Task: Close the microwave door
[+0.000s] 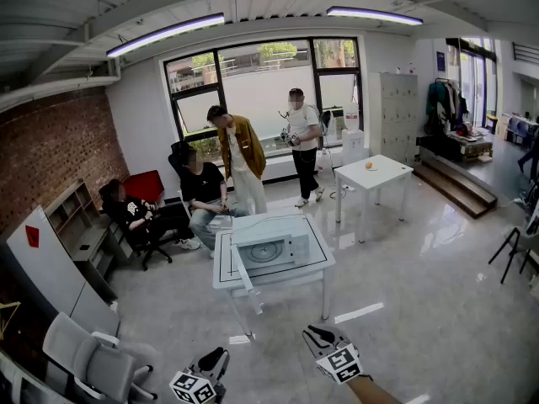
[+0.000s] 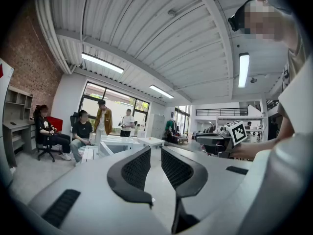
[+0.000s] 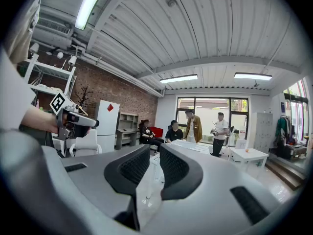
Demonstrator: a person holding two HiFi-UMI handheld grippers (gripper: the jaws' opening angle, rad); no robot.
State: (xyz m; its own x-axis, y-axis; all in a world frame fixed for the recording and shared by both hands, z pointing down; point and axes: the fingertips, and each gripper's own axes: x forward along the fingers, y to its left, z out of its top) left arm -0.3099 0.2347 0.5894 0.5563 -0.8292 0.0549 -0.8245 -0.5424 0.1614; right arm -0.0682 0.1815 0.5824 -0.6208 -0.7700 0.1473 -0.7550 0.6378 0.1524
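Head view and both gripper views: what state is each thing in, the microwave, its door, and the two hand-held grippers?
White box-shaped microwave: standing on the white square table, inside exposed.
Microwave door: swung open toward the camera.
Left hand-held gripper: jaws slightly apart, empty.
Right hand-held gripper: jaws slightly apart, empty.

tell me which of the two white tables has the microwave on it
The nearer table, mid-floor, carries the microwave; the farther table behind it holds only a small orange thing.
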